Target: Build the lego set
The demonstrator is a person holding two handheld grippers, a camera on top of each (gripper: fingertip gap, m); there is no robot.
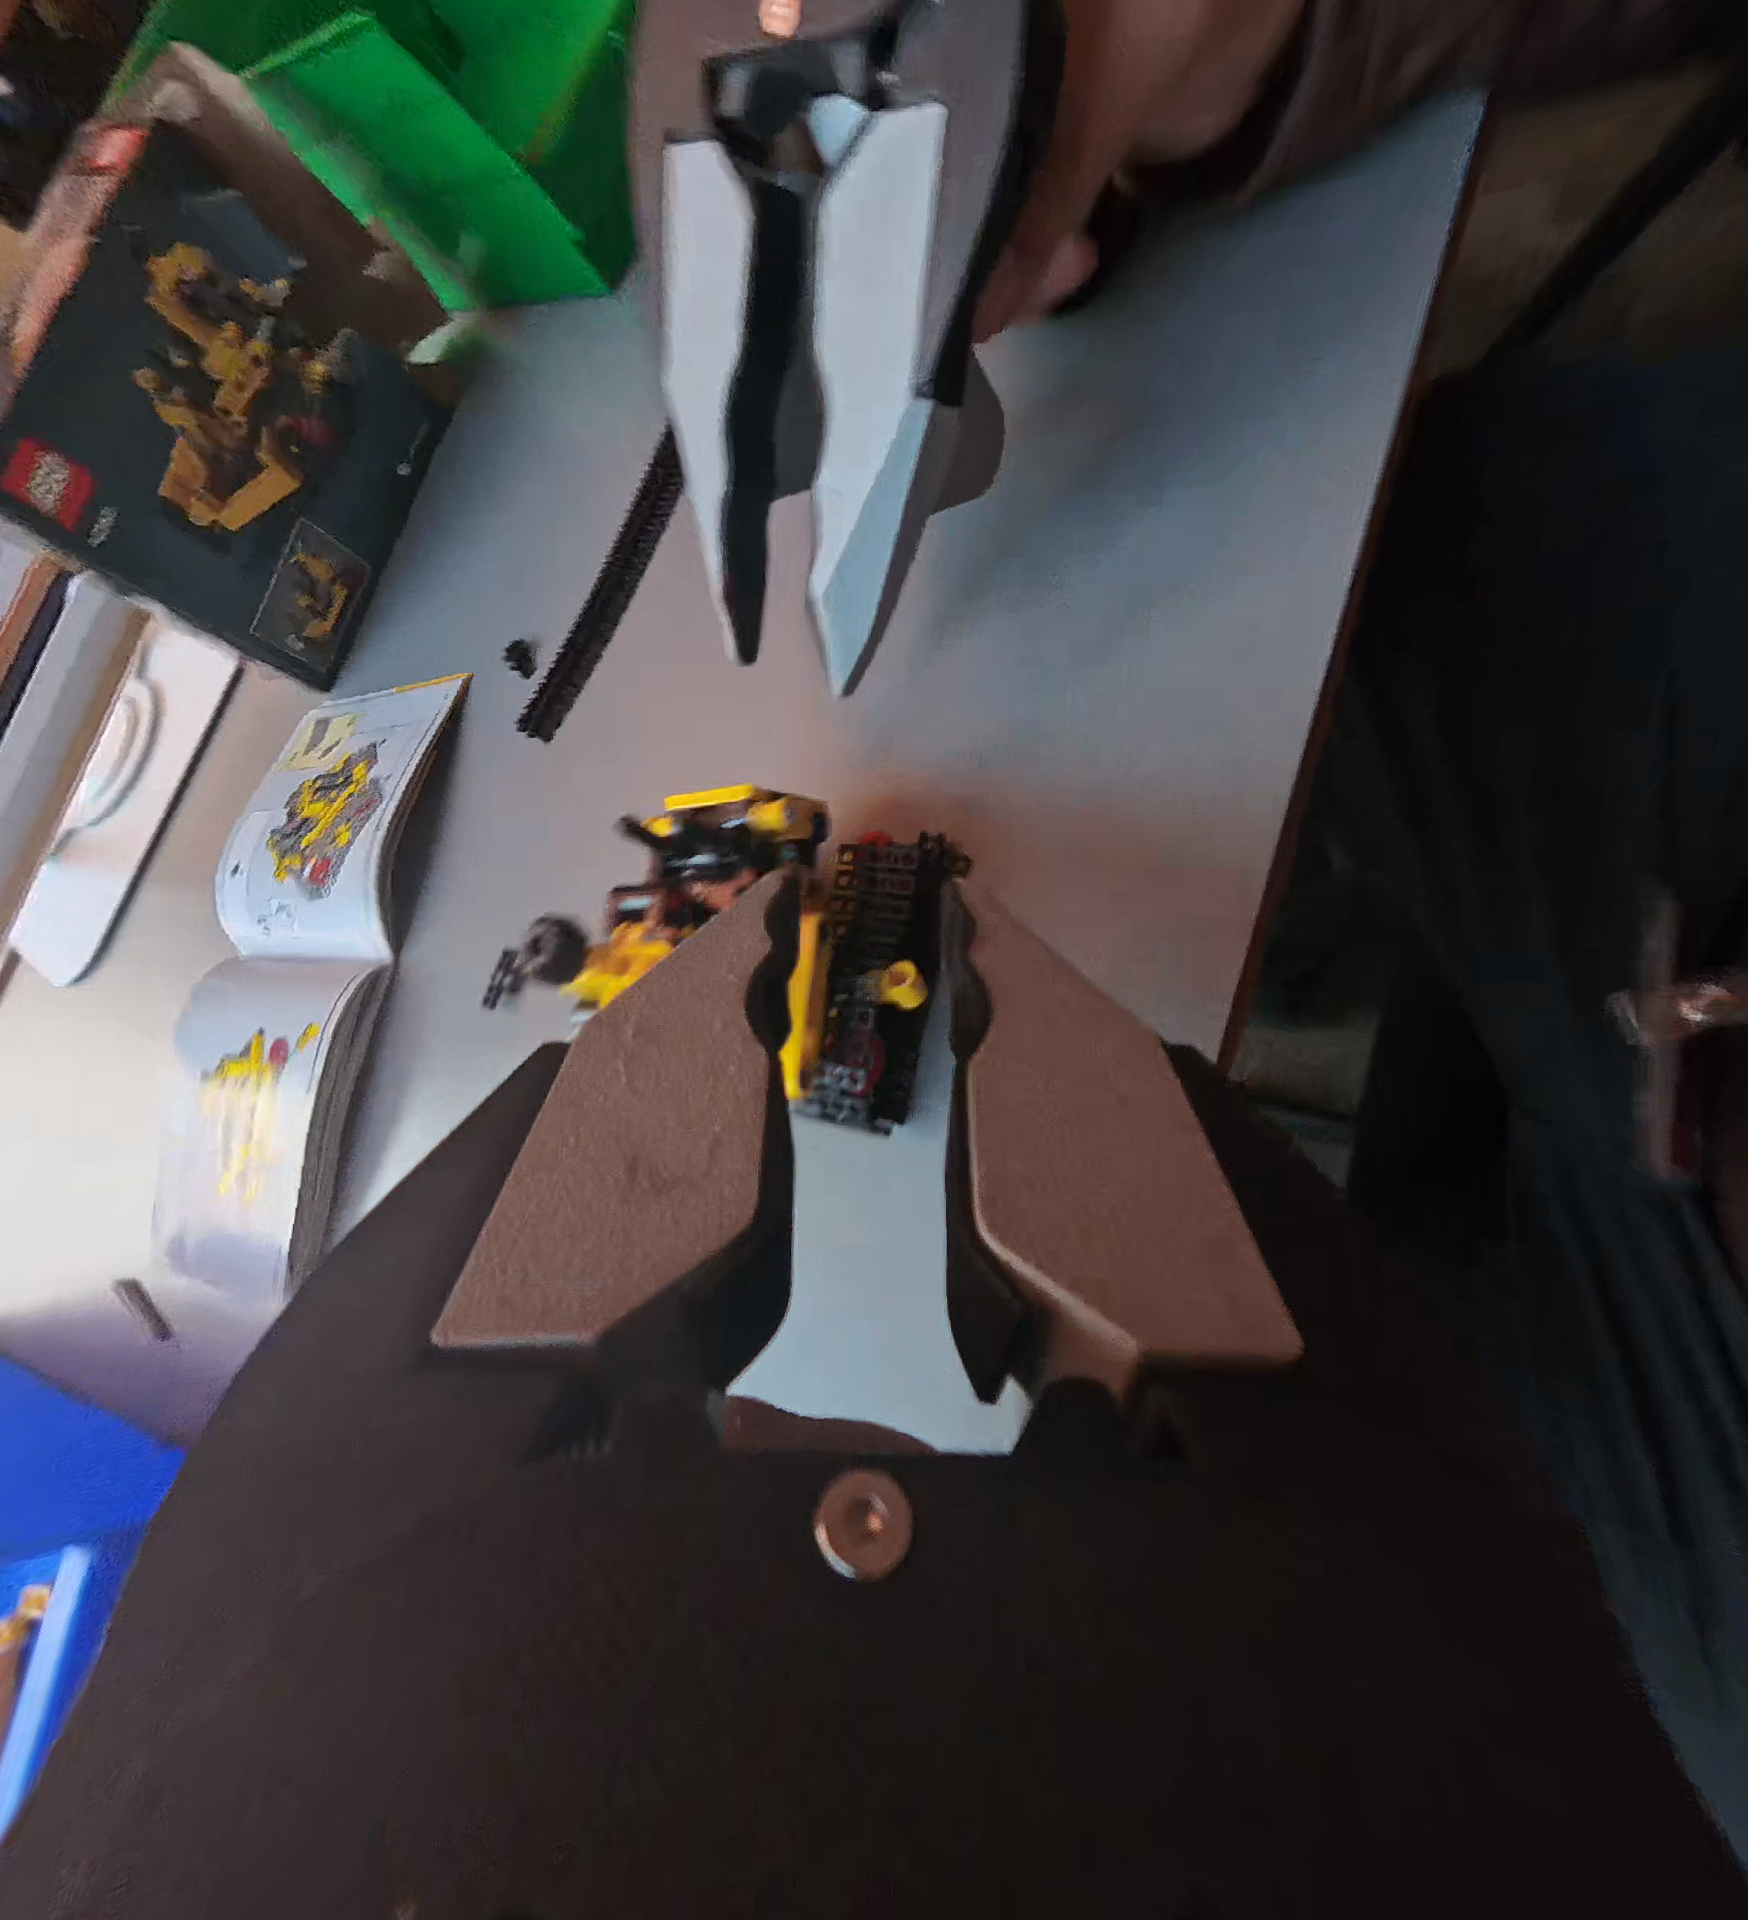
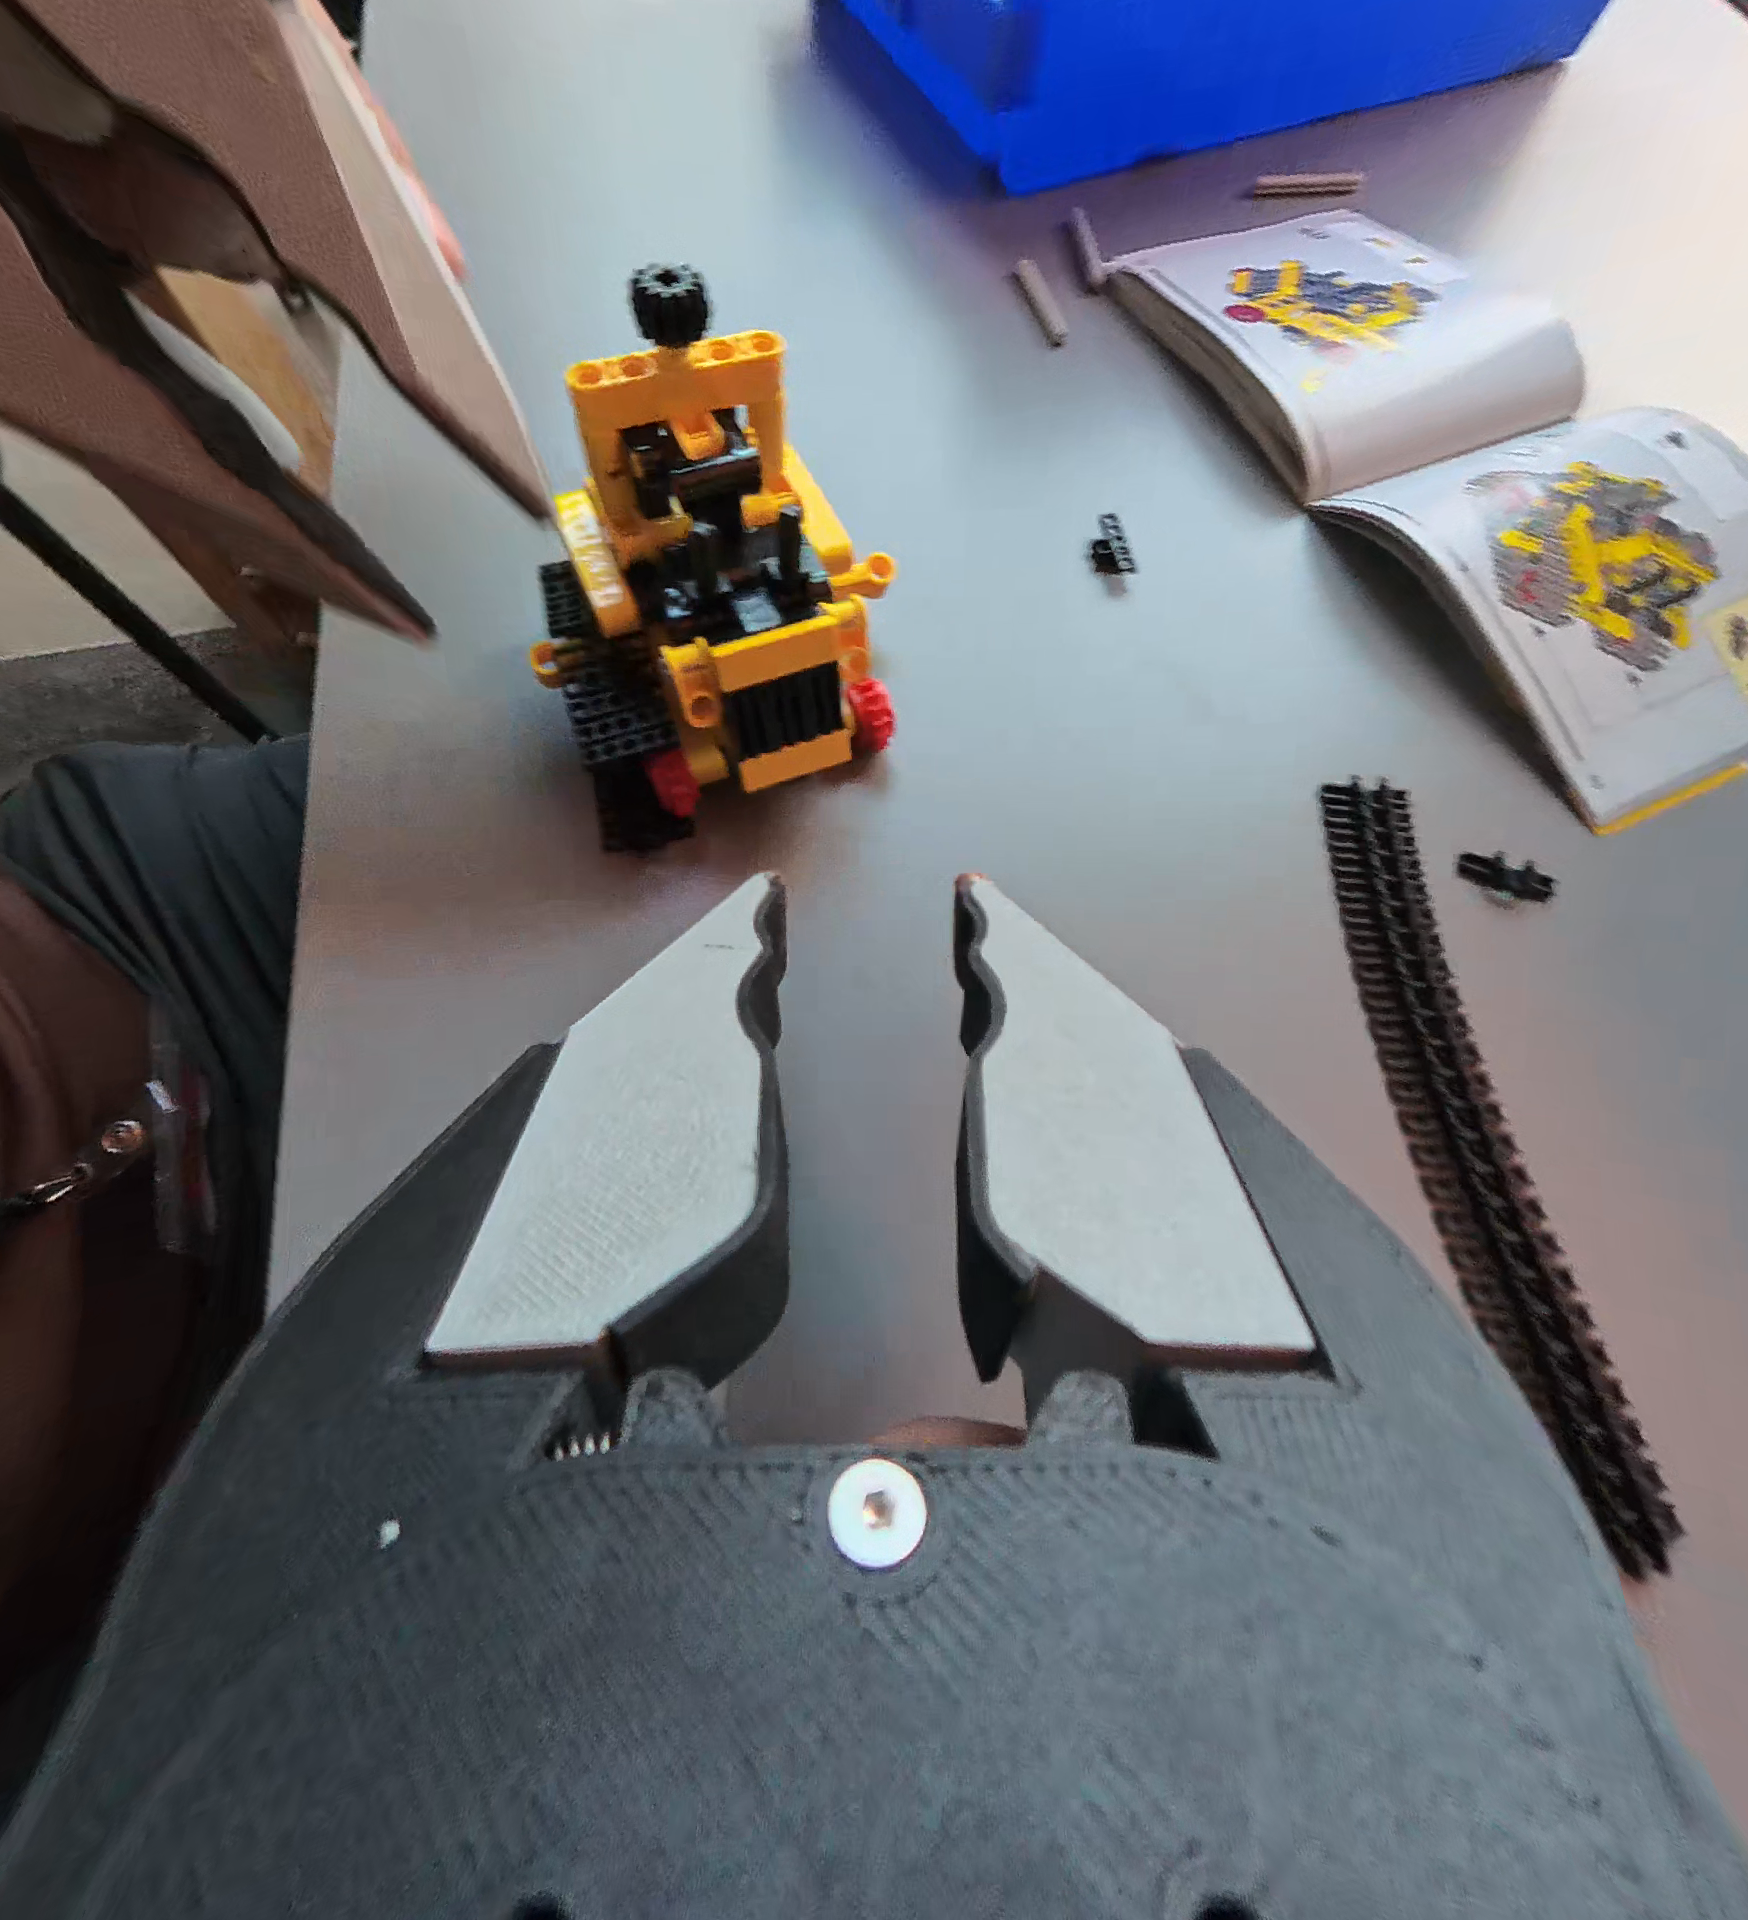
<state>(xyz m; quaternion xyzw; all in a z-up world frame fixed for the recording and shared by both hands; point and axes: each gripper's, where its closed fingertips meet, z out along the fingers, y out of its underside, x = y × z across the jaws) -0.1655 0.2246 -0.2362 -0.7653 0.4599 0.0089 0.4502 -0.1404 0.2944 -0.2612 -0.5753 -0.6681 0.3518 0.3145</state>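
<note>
Lego vehicle (image 2: 709, 582) sits on the grey table (image 2: 1057, 727), near the table's edge on the person's side, part-built: yellow frame, black core, red hubs. In the right wrist view its black grille end faces the right gripper (image 2: 870, 883); the yellow arch w/ a black gear on top is at the far end. Long axis runs roughly fwd-back along that gripper's line of sight, skewed a bit to the left at the far end.

Right gripper hovers just short of the grille, fingers spread, nothing between them, clear gap to the model.

Left gripper (image 1: 865, 883) comes in from the opposite side. In its own view the fingers straddle the black studded side of the model (image 1: 849, 987), yellow pin poking up between them. Jaws apart; can't tell if the pads actually touch the bricks, pic is blurred. The model's long axis runs along the finger line here too.

Off to the side: two black track strips (image 2: 1472, 1143) lying side by side, long axis roughly parallel to the right gripper. Small black pieces (image 2: 1112, 545) and (image 2: 1504, 876) loose nearby. Open instruction booklet (image 2: 1472, 499) beyond the tracks, blue bin (image 2: 1213, 83) at the far end. Left wrist view also shows the set's box (image 1: 205, 416) and a green bag (image 1: 454, 135).
</note>
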